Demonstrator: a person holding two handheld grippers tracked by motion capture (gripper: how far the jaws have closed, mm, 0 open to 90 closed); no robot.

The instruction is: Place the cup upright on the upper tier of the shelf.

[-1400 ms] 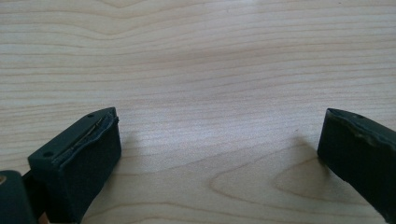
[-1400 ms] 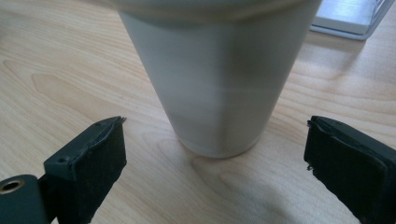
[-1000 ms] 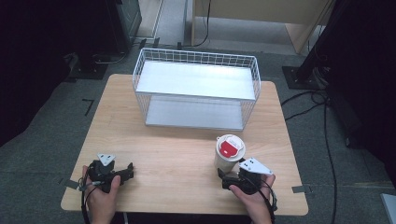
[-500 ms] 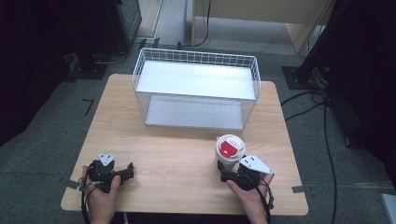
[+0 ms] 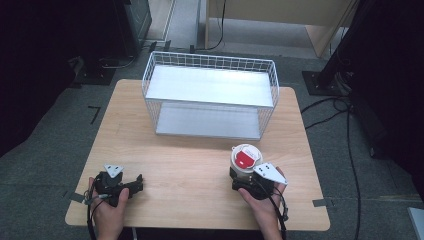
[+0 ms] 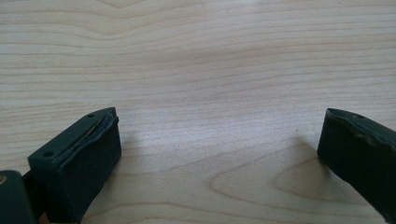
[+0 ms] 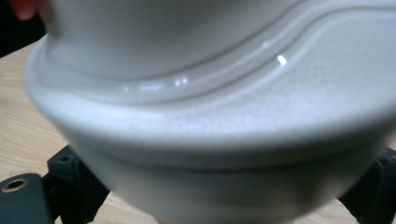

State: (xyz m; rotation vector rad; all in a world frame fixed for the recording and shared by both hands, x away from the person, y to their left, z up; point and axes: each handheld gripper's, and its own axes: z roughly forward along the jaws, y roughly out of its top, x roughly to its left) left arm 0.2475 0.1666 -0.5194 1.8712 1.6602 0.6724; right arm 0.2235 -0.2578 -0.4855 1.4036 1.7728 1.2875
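1. Your right gripper [image 5: 246, 181] has its jaws on either side of the white container [image 5: 245, 161]. In the right gripper view the white container's [image 7: 210, 116] rounded body fills the space between them, with a dark jaw showing at each lower corner. Whether the pads actually press on it cannot be told, as the contact is hidden.

2. Your left gripper [image 5: 132, 184] has its jaws spread wide apart. In the left gripper view, the two black pads [image 6: 88, 163] have nothing but bare wood grain between them.

3. The white container stands upright on the tabletop [image 5: 190, 165] near its front right edge, just ahead of your right hand [image 5: 262, 200]. Its top carries a red label [image 5: 245, 159]; any writing on it is too small to read.

4. The container's top is closed, so its contents cannot be told. From close up, its side shows smooth moulded ridges and a wider shoulder.

5. Farther out, a white wire basket [image 5: 210, 95] stands on the tabletop's far half, well apart from both grippers. It has two flat pale shelves, one above the other, and both are bare.

6. Your left hand [image 5: 107, 212] rests at the front left corner of the tabletop, well apart from the container.
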